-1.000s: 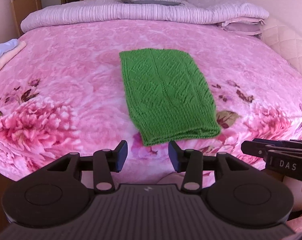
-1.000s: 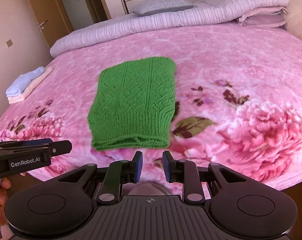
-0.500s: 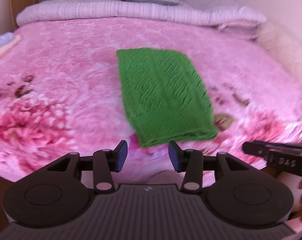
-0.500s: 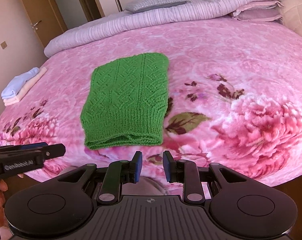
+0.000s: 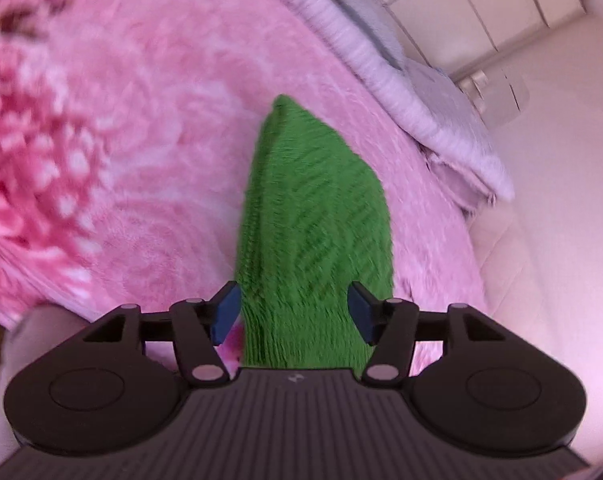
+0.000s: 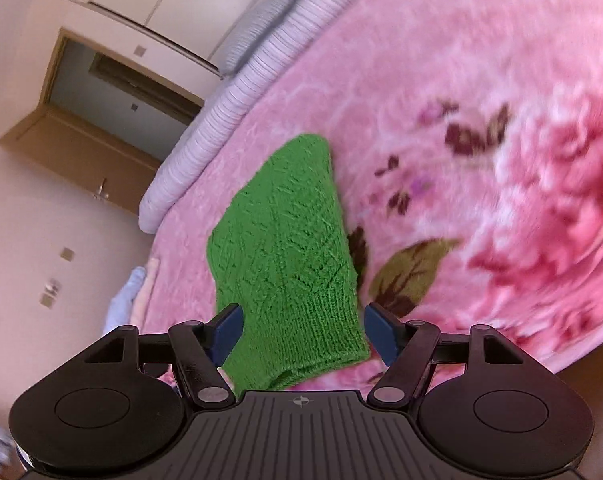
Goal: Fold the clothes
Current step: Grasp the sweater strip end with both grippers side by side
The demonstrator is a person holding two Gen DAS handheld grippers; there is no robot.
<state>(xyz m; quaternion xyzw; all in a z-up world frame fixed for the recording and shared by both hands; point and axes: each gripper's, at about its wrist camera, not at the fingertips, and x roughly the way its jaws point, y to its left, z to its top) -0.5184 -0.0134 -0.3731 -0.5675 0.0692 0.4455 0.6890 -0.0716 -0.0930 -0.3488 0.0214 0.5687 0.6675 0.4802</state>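
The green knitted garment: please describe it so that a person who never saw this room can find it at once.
Look at the bed with the pink floral blanket. The green knitted garment lies on it, folded into a long strip. It is the only green thing there; the pale folded clothes at the bed's edge are blue and cream.

Motion blur smears the floral bedspread across both views. The green knit's near edge is hidden behind the left tool's body. Folded items at left of the right view are too blurred to identify.
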